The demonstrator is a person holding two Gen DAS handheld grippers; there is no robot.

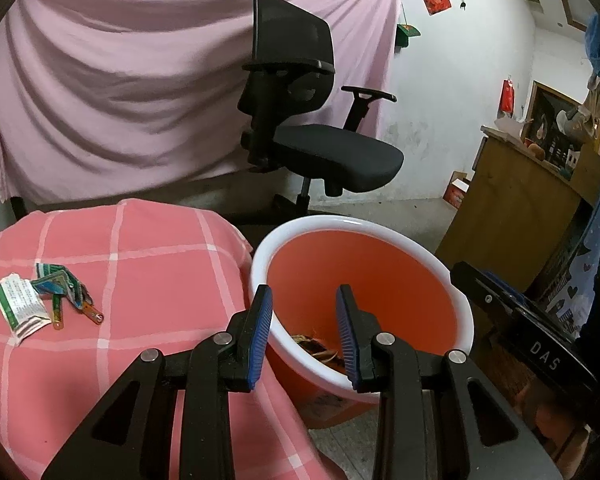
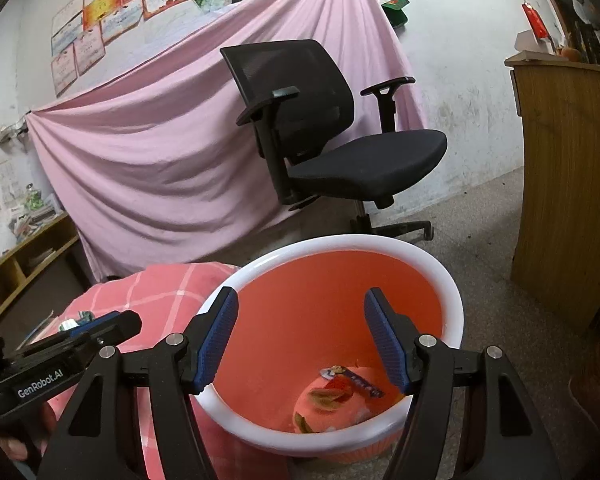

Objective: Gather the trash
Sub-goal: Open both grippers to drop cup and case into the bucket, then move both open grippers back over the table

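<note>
a: status check. both grippers sit over the orange bin with the white rim. left gripper has its jaws spread a moderate way with nothing between them; right gripper has its jaws spread wider, also empty. looks like the drop-off step, just at its end.

b: agreed. what's in the bin?

a: from the right wrist view, a crumpled wrapper with red and blue print lies at the bottom, on the floral pattern of the base. the left wrist view shows some brownish scraps low inside the bin; cannot tell what they are.

b: and what is left to collect?

a: a small heap of trash on the pink checked surface: a white and green torn packet beside some green-blue folded wrappers. it lies well apart from the bin, to the left in the left wrist view. untouched.

b: so the next move, by my judgement?

a: left gripper is the nearer one. it would need to swing left off the bin rim, tilt down toward the cloth, and close on one piece. the packets are flat and thin against soft fabric, so the jaws may snag the cloth or slide off; a low, shallow approach seems wise.

b: pose?

a: both grippers point forward and somewhat downward, side by side; each shows at the edge of the other's view. a black office chair stands beyond the bin, clear of the work.
</note>
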